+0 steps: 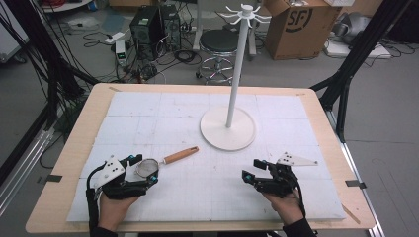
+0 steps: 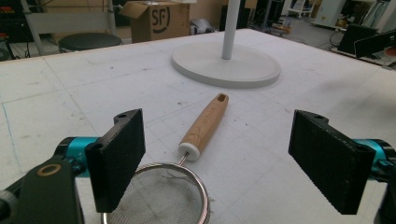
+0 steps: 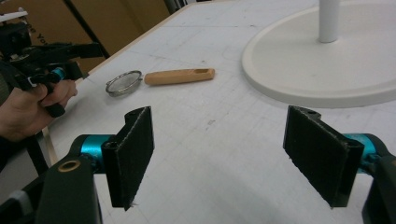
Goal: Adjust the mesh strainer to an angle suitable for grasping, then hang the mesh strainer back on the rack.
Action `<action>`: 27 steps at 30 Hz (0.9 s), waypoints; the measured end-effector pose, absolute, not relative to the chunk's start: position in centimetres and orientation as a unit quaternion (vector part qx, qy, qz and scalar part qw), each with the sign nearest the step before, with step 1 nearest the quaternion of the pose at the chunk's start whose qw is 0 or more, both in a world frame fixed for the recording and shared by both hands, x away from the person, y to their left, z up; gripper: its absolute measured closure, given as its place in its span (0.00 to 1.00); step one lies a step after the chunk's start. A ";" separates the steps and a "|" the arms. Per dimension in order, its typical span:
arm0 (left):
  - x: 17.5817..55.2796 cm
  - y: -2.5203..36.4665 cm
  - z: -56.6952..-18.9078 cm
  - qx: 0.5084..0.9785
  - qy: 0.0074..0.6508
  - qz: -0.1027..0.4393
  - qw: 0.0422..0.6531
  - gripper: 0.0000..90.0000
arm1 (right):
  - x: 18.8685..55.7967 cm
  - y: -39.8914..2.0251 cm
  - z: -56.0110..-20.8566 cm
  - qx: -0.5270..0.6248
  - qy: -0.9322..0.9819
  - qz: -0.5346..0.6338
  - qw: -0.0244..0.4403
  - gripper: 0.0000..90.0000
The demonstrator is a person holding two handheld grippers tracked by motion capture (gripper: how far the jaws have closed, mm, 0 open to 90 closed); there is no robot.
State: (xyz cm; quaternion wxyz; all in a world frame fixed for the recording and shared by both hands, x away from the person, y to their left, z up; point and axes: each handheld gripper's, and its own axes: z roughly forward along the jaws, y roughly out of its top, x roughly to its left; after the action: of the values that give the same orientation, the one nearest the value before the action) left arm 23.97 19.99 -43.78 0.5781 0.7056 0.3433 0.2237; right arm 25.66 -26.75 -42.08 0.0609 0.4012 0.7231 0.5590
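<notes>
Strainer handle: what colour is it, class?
The strainer handle is light brown wood with a white collar at the mesh end; the left gripper view shows it best.

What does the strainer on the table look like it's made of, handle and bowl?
Strainer: the handle looks like pale unvarnished wood, matt with faint grain and a hanging slot. The bowl seems to be fine metal mesh inside a shiny wire rim, probably steel.

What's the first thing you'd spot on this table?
The tall white stand rising from its round base at the table's far middle. Nearer, a small sieve with a wooden handle lies flat, its mesh bowl between the open left tongs. The right tongs are open and hold nothing.
</notes>
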 end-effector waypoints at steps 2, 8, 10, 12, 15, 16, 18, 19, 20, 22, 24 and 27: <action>24.3 19.9 -43.6 0.709 0.345 0.212 0.578 0.21 | 25.6 -27.3 -42.1 0.405 0.720 0.560 0.064 0.25; 25.4 19.4 -42.6 0.721 0.340 0.177 0.577 0.21 | 25.9 -28.6 -42.0 0.419 0.703 0.569 0.072 0.23; 25.6 19.5 -42.2 0.725 0.334 0.168 0.578 0.21 | 26.1 -28.8 -42.1 0.419 0.703 0.570 0.071 0.23; 25.9 19.6 -41.8 0.726 0.335 0.163 0.578 0.21 | 26.1 -29.1 -42.2 0.420 0.703 0.569 0.072 0.23; 26.7 19.6 -41.2 0.733 0.331 0.158 0.573 0.21 | 26.3 -29.4 -42.4 0.424 0.703 0.567 0.071 0.23; 26.9 19.6 -41.1 0.736 0.330 0.153 0.571 0.21 | 26.3 -29.5 -42.4 0.425 0.701 0.568 0.070 0.23; 27.6 19.4 -40.9 0.748 0.325 0.144 0.561 0.21 | 26.4 -29.6 -42.4 0.427 0.700 0.568 0.071 0.23; 28.0 19.2 -40.8 0.753 0.325 0.137 0.556 0.21 | 26.4 -29.6 -42.5 0.429 0.699 0.567 0.070 0.23; 28.3 19.2 -40.9 0.756 0.325 0.133 0.552 0.21 | 26.4 -29.6 -42.5 0.428 0.700 0.567 0.070 0.23; 29.0 18.9 -40.9 0.768 0.328 0.126 0.536 0.21 | 26.5 -29.6 -42.5 0.427 0.701 0.566 0.072 0.23; 29.5 18.8 -41.0 0.771 0.330 0.116 0.532 0.21 | 26.5 -29.5 -42.6 0.429 0.701 0.566 0.069 0.23; 29.8 18.6 -41.1 0.768 0.332 0.113 0.536 0.21 | 26.6 -29.6 -42.6 0.432 0.699 0.565 0.068 0.23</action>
State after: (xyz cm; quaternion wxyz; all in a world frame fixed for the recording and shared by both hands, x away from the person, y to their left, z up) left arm 29.80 18.56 -41.05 0.5361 0.7677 0.3324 0.1131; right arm 26.62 -29.56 -42.65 0.0684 0.4324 0.6993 0.5651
